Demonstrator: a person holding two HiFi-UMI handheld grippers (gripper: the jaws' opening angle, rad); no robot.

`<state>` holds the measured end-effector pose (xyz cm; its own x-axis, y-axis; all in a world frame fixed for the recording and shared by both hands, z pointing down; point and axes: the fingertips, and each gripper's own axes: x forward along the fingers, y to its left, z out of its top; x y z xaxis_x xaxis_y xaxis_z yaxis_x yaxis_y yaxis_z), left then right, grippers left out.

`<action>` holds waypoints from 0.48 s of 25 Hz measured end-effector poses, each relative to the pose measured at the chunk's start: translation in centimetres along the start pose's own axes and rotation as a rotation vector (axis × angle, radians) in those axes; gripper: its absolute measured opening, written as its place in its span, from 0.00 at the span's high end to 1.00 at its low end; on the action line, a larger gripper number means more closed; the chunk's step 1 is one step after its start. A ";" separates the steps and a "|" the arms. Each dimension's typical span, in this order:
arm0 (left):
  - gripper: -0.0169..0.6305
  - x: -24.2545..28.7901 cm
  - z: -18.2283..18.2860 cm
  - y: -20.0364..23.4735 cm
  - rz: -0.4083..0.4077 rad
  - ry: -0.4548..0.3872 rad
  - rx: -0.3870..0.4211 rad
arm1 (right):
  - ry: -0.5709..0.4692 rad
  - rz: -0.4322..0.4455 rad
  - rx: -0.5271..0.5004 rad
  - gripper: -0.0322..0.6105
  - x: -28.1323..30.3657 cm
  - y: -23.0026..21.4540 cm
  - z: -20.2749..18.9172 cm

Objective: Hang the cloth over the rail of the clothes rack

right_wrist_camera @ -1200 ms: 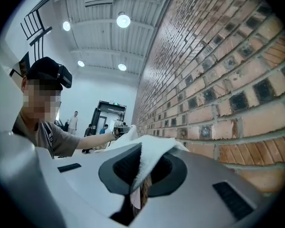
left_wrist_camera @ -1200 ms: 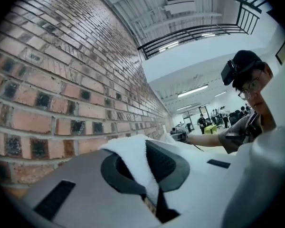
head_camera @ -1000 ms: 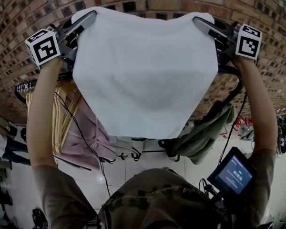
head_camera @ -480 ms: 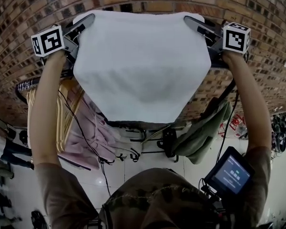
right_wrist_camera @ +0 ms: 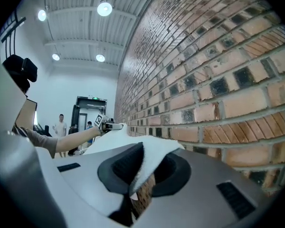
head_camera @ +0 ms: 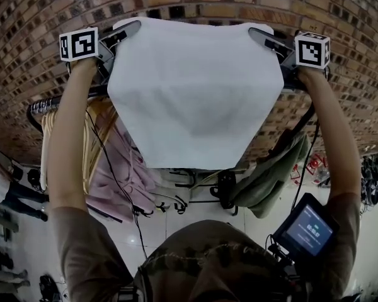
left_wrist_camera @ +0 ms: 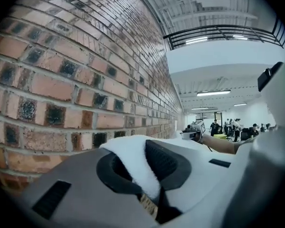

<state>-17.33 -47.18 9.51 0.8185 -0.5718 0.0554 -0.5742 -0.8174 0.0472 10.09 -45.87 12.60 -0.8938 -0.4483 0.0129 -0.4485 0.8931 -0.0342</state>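
Observation:
A white cloth (head_camera: 195, 93) hangs spread between my two grippers, high in front of the brick wall and above the black rail (head_camera: 75, 96) of the clothes rack. My left gripper (head_camera: 132, 27) pinches the cloth's upper left corner (left_wrist_camera: 131, 159). Its jaws are starting to open, though the pads still press the fabric. Shut on the upper right corner (right_wrist_camera: 154, 153) is my right gripper (head_camera: 257, 34). The cloth's lower edge droops in front of the rail and hides its middle.
The brick wall (head_camera: 25, 55) stands close behind the cloth. Wooden hangers and pink garments (head_camera: 116, 175) hang at the rack's left, a green garment (head_camera: 271, 175) at its right. A small screen (head_camera: 309, 230) sits on the person's right forearm. People stand far off in both gripper views.
Both grippers have risen with the cloth, so its lower edge now hangs higher. The left gripper has moved rightward. Both corners stay pinched.

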 end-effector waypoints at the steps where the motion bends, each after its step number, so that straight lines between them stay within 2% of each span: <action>1: 0.92 0.1 -0.3 0.2 -0.004 0.019 0.003 | 0.012 -0.003 0.001 0.91 0.1 0.0 -0.1; 3: 0.90 0.0 -0.8 0.4 -0.011 0.051 0.028 | 0.035 -0.008 -0.009 0.78 0.4 0.1 -0.3; 5: 0.90 0.0 -1.6 1.0 -0.006 0.082 0.057 | 0.046 -0.062 -0.006 0.72 0.1 -0.9 -0.4; 7: 0.85 -0.1 -2.6 1.8 0.000 0.092 0.046 | 0.037 -0.141 0.016 0.71 -0.7 -2.9 -0.6; 9: 0.79 -0.4 -3.5 2.7 -0.017 0.093 0.004 | 0.022 -0.203 0.040 0.64 -1.6 -4.7 -0.6; 10: 0.72 -0.5 -4.0 2.9 -0.035 0.102 -0.015 | 0.018 -0.219 0.048 0.64 -1.9 -5.3 -0.7; 12: 0.66 -0.7 -5.3 2.9 -0.071 0.147 -0.028 | 0.014 -0.226 0.062 0.64 -2.1 -6.0 -1.0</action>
<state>-19.72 -48.78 14.85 0.8465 -0.4948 0.1962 -0.5172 -0.8518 0.0835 14.62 -50.24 13.78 -0.7711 -0.6354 0.0409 -0.6362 0.7662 -0.0905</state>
